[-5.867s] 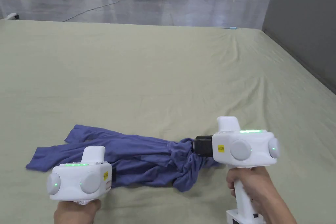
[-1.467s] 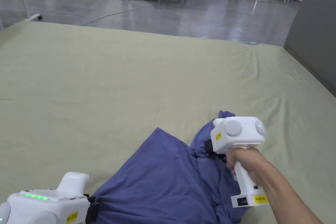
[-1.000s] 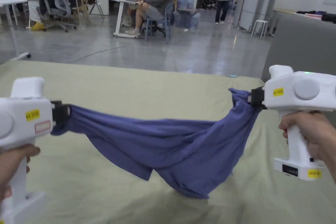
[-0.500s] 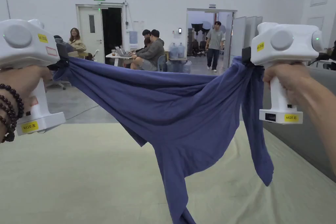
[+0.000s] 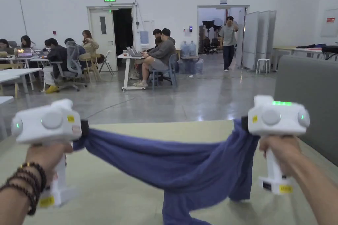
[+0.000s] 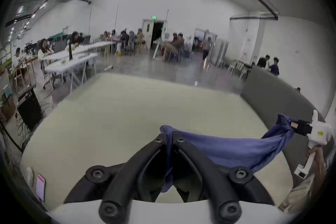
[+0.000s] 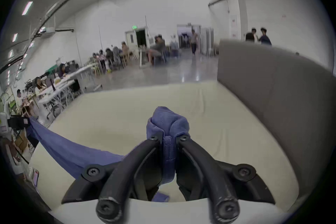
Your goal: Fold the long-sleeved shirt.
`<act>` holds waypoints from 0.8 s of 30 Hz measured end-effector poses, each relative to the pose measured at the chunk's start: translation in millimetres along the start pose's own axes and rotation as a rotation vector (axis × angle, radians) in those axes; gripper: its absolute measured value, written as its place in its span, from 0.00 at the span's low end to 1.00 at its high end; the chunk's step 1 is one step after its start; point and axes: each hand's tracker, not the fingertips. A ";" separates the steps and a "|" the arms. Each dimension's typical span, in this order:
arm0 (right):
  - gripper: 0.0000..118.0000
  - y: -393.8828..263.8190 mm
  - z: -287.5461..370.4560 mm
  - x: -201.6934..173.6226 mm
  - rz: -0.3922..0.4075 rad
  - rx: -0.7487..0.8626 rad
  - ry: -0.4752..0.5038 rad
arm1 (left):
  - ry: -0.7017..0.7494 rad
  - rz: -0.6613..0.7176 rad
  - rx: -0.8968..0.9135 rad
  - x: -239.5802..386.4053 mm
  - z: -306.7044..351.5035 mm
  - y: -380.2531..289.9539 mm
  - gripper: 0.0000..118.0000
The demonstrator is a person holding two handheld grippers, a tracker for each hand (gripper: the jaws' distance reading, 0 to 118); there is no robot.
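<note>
I've got the left gripper (image 6: 169, 138) clamped tight on one edge of the blue shirt (image 5: 185, 166), both jaws pinching cloth w/ no gap. Right gripper (image 7: 169, 138) same, jaws squeezed on a bunched wad of fabric. Shirt hangs stretched btwn the two, sagging in the middle above the pale green table (image 5: 109, 196), lower part drooping toward it at bottom centre

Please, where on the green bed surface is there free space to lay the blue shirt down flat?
The far half of the bed, beyond the hanging shirt, lies bare up to its edge by the floor. The near left part, under the left gripper, looks bare too. It is crowded below the right gripper, where the shirt's lower folds reach the cover, beside the grey partition.
</note>
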 end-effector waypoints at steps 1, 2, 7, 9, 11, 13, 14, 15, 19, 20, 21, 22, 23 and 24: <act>0.07 -22.0 -9.9 1.5 -0.017 -0.025 0.008 | 0.008 0.014 -0.035 -4.1 -2.2 -19.6 0.00; 0.07 -39.0 -19.3 3.7 -0.032 -0.052 0.022 | 0.006 0.035 -0.057 -10.0 -6.3 -35.9 0.00; 0.07 -119.7 8.5 16.5 -0.154 -0.056 0.088 | -0.040 0.052 -0.077 -40.0 21.8 -106.4 0.00; 0.07 -159.2 33.2 17.9 -0.108 -0.052 0.049 | -0.054 0.052 -0.139 -52.4 40.2 -139.0 0.00; 0.07 -206.2 63.7 16.0 -0.071 -0.074 0.008 | -0.037 -0.003 -0.225 -59.9 58.9 -184.2 0.00; 0.07 -247.3 89.6 21.9 -0.095 -0.124 -0.026 | -0.030 -0.063 -0.289 -67.4 74.5 -224.8 0.00; 0.07 -272.9 103.5 24.3 -0.113 -0.158 -0.030 | -0.035 -0.082 -0.315 -70.2 84.6 -251.9 0.00; 0.07 -294.9 114.6 24.4 -0.117 -0.194 -0.050 | -0.050 -0.084 -0.357 -73.7 90.6 -274.6 0.00; 0.07 -358.7 134.5 21.4 -0.078 -0.340 -0.078 | -0.058 -0.024 -0.480 -90.7 103.2 -343.9 0.00; 0.07 -368.6 135.0 21.7 -0.076 -0.352 -0.069 | -0.055 -0.012 -0.488 -95.0 104.8 -354.7 0.00; 0.07 -373.5 135.6 20.4 -0.068 -0.377 -0.080 | -0.048 -0.012 -0.477 -99.0 107.4 -359.8 0.00; 0.07 -376.0 136.0 19.9 -0.067 -0.383 -0.072 | -0.053 -0.006 -0.474 -102.3 110.2 -364.1 0.00; 0.07 -378.8 137.1 20.0 -0.071 -0.377 -0.067 | -0.062 0.004 -0.471 -105.0 112.9 -365.1 0.00; 0.09 -378.6 136.3 19.0 -0.071 -0.377 -0.072 | -0.067 0.015 -0.463 -107.0 115.1 -364.3 0.00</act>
